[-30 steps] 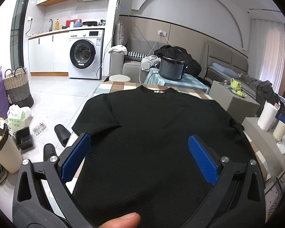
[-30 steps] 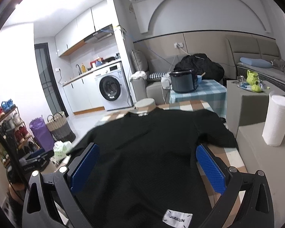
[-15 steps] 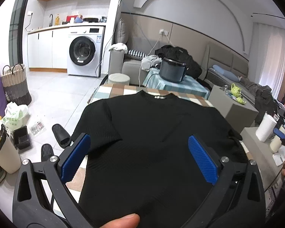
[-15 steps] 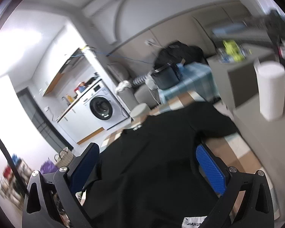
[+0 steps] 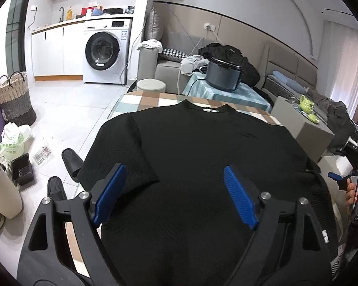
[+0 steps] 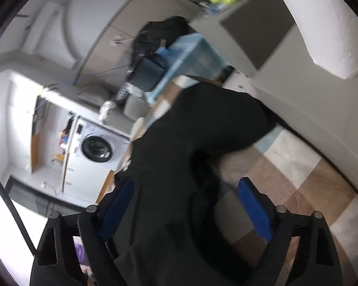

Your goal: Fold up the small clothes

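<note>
Checkered table [image 5: 140, 100] edge bare beside shirt [image 5: 202, 147].

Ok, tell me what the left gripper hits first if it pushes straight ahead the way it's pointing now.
Most likely the black shirt: the left gripper points down at the cloth spread on the checked table, near the sleeve's hem. Its jaws have just been closing and clamp nothing yet. Depth is hard to judge.

No text can be read here. The white neck label [image 5: 211, 110] on the black T-shirt [image 5: 202, 155] and the sticker on the washing machine [image 5: 105, 52] are too small to make out.
</note>
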`<state>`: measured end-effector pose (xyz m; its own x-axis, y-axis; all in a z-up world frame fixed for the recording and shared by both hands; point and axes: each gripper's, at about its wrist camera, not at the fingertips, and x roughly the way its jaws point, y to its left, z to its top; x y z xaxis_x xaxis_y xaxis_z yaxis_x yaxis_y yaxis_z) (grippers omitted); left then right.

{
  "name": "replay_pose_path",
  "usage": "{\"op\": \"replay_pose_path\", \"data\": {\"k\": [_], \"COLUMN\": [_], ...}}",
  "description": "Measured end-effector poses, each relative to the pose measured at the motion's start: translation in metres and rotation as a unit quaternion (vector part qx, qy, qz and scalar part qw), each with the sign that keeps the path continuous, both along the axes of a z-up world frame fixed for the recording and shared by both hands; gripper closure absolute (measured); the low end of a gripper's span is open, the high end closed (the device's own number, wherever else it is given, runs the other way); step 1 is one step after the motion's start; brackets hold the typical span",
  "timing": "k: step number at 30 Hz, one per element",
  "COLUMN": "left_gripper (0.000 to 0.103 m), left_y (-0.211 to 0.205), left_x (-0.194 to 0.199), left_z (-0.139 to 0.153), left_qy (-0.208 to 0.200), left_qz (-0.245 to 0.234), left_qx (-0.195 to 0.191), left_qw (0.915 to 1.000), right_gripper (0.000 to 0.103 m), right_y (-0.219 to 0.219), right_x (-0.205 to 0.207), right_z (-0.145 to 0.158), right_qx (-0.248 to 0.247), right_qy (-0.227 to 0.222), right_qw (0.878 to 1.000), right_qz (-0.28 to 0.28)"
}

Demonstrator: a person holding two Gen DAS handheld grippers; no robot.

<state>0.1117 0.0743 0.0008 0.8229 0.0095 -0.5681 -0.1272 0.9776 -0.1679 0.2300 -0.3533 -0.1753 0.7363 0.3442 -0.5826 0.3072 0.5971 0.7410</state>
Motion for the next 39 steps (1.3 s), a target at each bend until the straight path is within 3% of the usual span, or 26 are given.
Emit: {"op": "replay_pose_path", "data": {"k": [5, 8, 13, 15, 20, 22, 28, 32, 34, 35, 37, 39], "left_gripper": [0.023, 0.023, 0.023, 0.023, 0.023, 0.023, 0.023, 0.023, 0.023, 0.023, 0.023, 0.023], "left_y": [0.023, 0.039, 0.064, 0.071, 0.077, 0.077, 0.074, 0.073, 0.071, 0.069, 0.068, 0.066], "left_x": [0.028, 0.041, 0.053, 0.052, 0.055, 0.055, 0.047, 0.043, 0.041, 0.039, 0.039, 0.037], "left_z": [-0.019, -0.03, -0.043, -0.046, -0.051, -0.052, -0.05, -0.049, -0.048, -0.048, -0.047, -0.047], "left_qy": [0.016, 0.022, 0.028, 0.027, 0.024, 0.022, 0.018, 0.019, 0.02, 0.02, 0.019, 0.02], "left_qz": [0.022, 0.038, 0.058, 0.06, 0.062, 0.061, 0.059, 0.062, 0.063, 0.062, 0.066, 0.072], "left_qx": [-0.012, -0.016, -0.024, -0.025, -0.03, -0.033, -0.03, -0.031, -0.029, -0.028, -0.026, -0.027], "left_qw": [0.9996, 0.9989, 0.9976, 0.9975, 0.9974, 0.9974, 0.9977, 0.9974, 0.9974, 0.9974, 0.9973, 0.9969], "right_gripper": [0.032, 0.033, 0.037, 0.043, 0.085, 0.095, 0.095, 0.095, 0.095, 0.095, 0.095, 0.095], "right_y": [-0.02, -0.031, -0.04, -0.039, -0.034, -0.034, -0.012, 0.039, 0.083, 0.113, 0.148, 0.179], "right_x": [0.032, 0.044, 0.057, 0.067, 0.083, 0.088, 0.099, 0.11, 0.114, 0.115, 0.115, 0.113], "right_z": [-0.03, -0.044, -0.046, -0.045, -0.044, -0.046, -0.006, 0.051, 0.072, 0.078, 0.075, 0.058], "right_qx": [-0.008, -0.015, -0.038, -0.061, -0.123, -0.124, -0.218, -0.306, -0.345, -0.36, -0.357, -0.365], "right_qy": [0.066, 0.092, 0.097, 0.104, 0.141, 0.14, 0.087, -0.038, -0.101, -0.125, -0.131, -0.108], "right_qw": [0.997, 0.994, 0.992, 0.989, 0.978, 0.979, 0.971, 0.95, 0.925, 0.905, 0.882, 0.857], "right_qz": [-0.033, -0.051, -0.076, -0.081, -0.091, -0.081, -0.042, 0.043, 0.127, 0.191, 0.277, 0.347]}}
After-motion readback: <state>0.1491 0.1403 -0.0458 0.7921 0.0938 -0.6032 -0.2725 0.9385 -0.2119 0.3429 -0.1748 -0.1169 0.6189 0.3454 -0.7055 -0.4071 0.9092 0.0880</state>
